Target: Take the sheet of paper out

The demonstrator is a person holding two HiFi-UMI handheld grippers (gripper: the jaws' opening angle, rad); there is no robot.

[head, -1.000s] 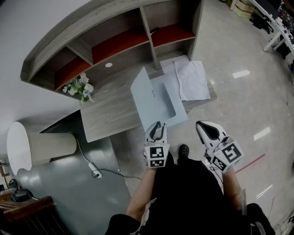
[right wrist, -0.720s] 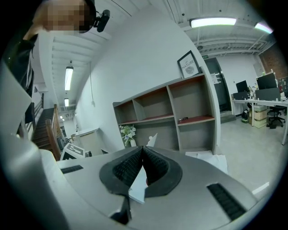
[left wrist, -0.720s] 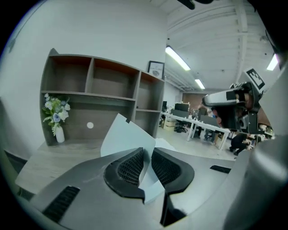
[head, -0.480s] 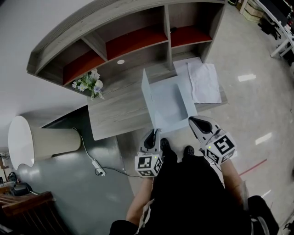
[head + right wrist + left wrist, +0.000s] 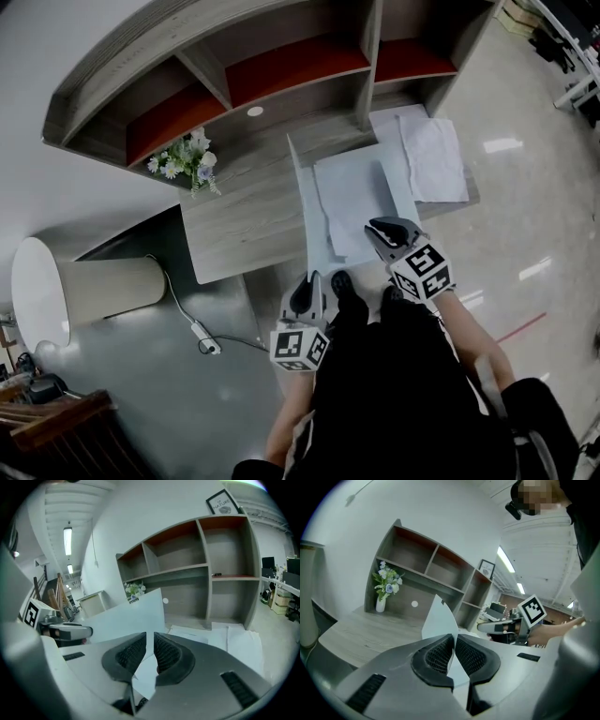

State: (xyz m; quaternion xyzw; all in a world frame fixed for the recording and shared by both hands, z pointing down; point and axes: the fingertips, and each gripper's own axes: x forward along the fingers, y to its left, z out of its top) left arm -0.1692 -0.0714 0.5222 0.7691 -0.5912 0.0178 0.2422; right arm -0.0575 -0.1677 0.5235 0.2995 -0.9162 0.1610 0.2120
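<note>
A pale blue folder [image 5: 323, 248] lies open on the wooden desk [image 5: 244, 220], its cover [image 5: 298, 187] raised on edge. A white sheet of paper [image 5: 349, 197] lies inside it. At the folder's near edge, my left gripper [image 5: 308, 281] has just been closing, and the thin cover [image 5: 437, 620] now runs between its pads [image 5: 440, 653]. My right gripper [image 5: 375, 229] sits over the folder's near right part. In the right gripper view it [image 5: 150, 645] is shut on the sheet's edge [image 5: 146, 670], with the raised cover [image 5: 124, 616] behind.
A shelf unit [image 5: 234, 84] with red-backed compartments stands at the desk's back, and a flower vase [image 5: 192, 161] is at its left. More loose papers [image 5: 433, 155] lie at the desk's right end. A white cylinder [image 5: 84, 286] and a cable with plug strip [image 5: 202, 342] are on the floor at left.
My right gripper has moved up and left onto the folder and taken the sheet. My left gripper has drawn back toward the body, and the cover stands more upright.
</note>
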